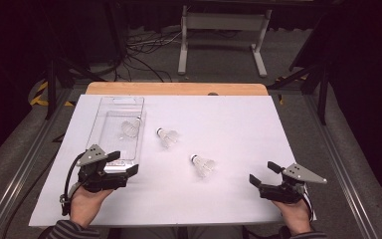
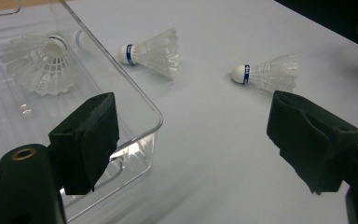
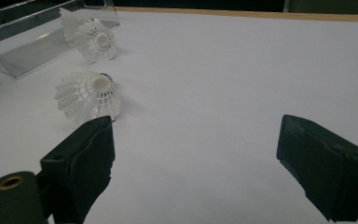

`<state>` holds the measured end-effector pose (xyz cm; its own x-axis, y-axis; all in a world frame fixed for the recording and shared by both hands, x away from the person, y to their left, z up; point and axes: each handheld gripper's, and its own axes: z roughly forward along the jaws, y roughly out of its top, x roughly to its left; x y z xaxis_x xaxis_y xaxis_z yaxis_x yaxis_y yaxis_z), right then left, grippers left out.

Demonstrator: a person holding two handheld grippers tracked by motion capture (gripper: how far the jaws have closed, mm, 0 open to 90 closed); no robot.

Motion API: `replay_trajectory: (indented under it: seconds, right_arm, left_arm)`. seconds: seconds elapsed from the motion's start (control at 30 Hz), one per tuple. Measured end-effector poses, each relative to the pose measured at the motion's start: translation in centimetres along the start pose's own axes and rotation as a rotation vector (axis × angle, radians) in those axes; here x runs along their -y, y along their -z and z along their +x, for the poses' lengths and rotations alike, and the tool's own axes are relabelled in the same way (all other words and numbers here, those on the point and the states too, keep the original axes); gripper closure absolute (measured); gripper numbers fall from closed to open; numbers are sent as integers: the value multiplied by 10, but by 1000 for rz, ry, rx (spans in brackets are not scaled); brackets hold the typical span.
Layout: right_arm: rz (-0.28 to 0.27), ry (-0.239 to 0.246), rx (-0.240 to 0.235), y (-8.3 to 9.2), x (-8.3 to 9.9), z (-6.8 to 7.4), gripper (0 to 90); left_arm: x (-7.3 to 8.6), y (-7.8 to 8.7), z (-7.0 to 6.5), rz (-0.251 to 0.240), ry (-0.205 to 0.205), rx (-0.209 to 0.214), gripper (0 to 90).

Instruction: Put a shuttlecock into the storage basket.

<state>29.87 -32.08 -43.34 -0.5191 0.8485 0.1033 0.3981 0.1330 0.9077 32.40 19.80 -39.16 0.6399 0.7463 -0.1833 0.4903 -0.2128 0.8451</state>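
Observation:
Three white shuttlecocks with blue-banded corks are in view. One shuttlecock lies inside a clear plastic tray at the left. A second shuttlecock lies on the white sheet just right of the tray. The third shuttlecock lies nearer the middle. My left gripper is open at the tray's near corner, with nothing between its jaws. My right gripper is open at the front right, a little short of the third shuttlecock.
A white sheet covers the table, with a wooden edge showing at the back. Beyond it are a white table frame and floor cables. The tray stands far left in the right gripper view.

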Motion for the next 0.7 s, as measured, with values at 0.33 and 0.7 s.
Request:
replay_trajectory:
  seconds: [0.33, 0.7]
  right_arm:
    - [-1, 0, 0, 0, 0, 0, 122]
    - [0, 2, -1, 0, 0, 0, 122]
  left_arm:
    - [-9, -10, -3, 13, -1, 20, 186]
    - [-19, -22, -7, 26, -16, 33, 188]
